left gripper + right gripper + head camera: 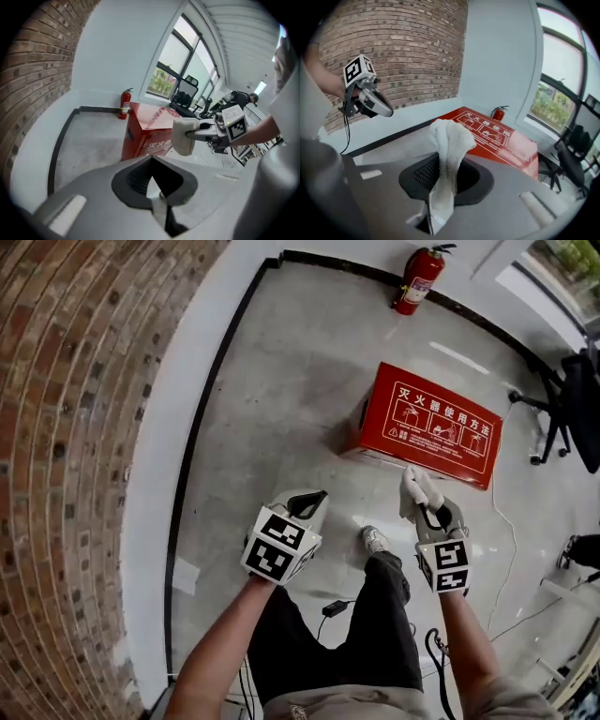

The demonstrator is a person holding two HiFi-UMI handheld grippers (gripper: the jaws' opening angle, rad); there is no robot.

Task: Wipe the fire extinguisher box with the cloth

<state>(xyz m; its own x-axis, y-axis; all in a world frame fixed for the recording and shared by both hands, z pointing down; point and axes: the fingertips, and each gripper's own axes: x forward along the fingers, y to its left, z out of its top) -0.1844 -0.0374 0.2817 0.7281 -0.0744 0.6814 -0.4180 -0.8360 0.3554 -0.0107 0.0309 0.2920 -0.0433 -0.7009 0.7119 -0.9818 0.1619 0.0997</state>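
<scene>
The red fire extinguisher box [431, 423] stands on the grey floor ahead of me, its printed top facing up. My right gripper [424, 507] is shut on a white cloth [419, 488] and hovers just in front of the box's near edge. In the right gripper view the cloth [449, 140] sticks up out of the jaws, with the box [497, 136] beyond it. My left gripper [307, 505] hangs to the left of the box, shut and holding nothing. The left gripper view shows the box [145, 126] and the cloth [183, 136] to its right.
A red fire extinguisher [418, 279] stands against the far white wall, behind the box. A brick wall [66, 427] runs along the left. A black office chair [572, 409] is at the right. Cables [336, 607] lie near my shoe [375, 540].
</scene>
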